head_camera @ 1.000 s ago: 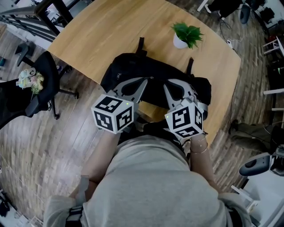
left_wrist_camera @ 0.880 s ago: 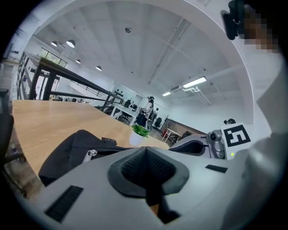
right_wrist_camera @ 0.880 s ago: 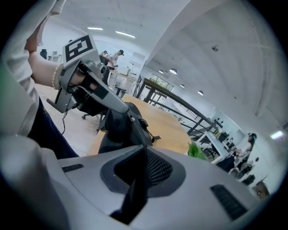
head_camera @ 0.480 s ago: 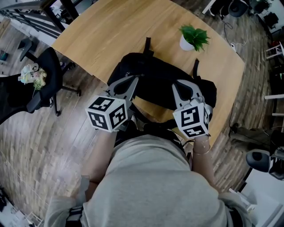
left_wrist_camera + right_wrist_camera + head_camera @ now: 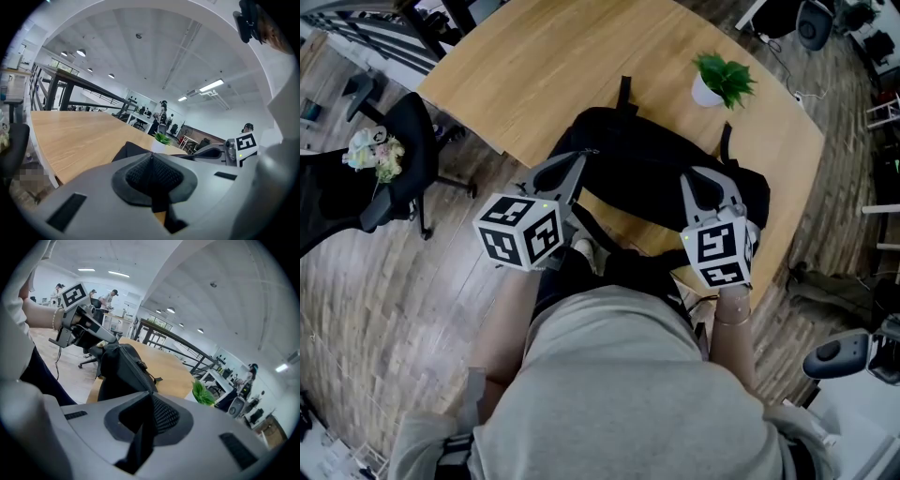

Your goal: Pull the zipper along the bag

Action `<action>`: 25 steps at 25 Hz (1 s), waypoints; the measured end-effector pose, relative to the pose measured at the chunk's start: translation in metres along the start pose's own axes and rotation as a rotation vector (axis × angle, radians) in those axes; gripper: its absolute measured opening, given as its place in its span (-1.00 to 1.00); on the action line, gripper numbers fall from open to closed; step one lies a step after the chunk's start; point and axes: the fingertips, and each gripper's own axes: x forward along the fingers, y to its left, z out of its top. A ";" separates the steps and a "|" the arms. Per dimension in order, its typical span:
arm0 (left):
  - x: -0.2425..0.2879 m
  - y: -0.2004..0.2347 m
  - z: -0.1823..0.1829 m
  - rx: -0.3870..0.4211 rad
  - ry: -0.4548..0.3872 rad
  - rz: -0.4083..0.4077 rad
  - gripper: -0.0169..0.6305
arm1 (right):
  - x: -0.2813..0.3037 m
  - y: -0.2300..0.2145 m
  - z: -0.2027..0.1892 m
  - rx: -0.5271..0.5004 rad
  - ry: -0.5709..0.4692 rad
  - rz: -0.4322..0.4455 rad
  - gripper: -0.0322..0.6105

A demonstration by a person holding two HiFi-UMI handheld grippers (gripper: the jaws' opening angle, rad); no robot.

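A black bag point(image 5: 656, 169) lies on the wooden table point(image 5: 534, 66) near its front edge. My left gripper point(image 5: 581, 155) sits at the bag's left end, jaws shut; in the left gripper view its pads point(image 5: 152, 157) meet, and a thin dark tab, the zipper pull point(image 5: 158, 206), hangs between them. My right gripper point(image 5: 705, 178) rests on the bag's right part. In the right gripper view point(image 5: 151, 399) it is shut on a black strip of the bag point(image 5: 138, 441). The bag's body point(image 5: 122, 371) and the left gripper point(image 5: 110, 343) lie beyond it.
A small potted plant point(image 5: 722, 80) stands on the table behind the bag's right end. A black office chair point(image 5: 394, 169) is on the floor to the left of the table. The person's body fills the lower half of the head view.
My left gripper has slid leftward along the bag toward its left end, jaws staying shut. The right gripper has held its place on the bag.
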 end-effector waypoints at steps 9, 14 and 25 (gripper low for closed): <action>0.000 0.001 -0.011 -0.020 0.052 -0.022 -0.89 | 0.002 0.002 -0.006 -0.012 0.043 -0.023 -0.76; -0.001 0.002 -0.017 0.013 0.082 -0.013 -0.89 | 0.003 0.002 -0.009 -0.014 0.065 -0.048 -0.67; -0.007 0.012 -0.016 0.051 0.066 0.079 -0.88 | -0.005 0.018 -0.004 0.088 0.053 -0.026 -0.35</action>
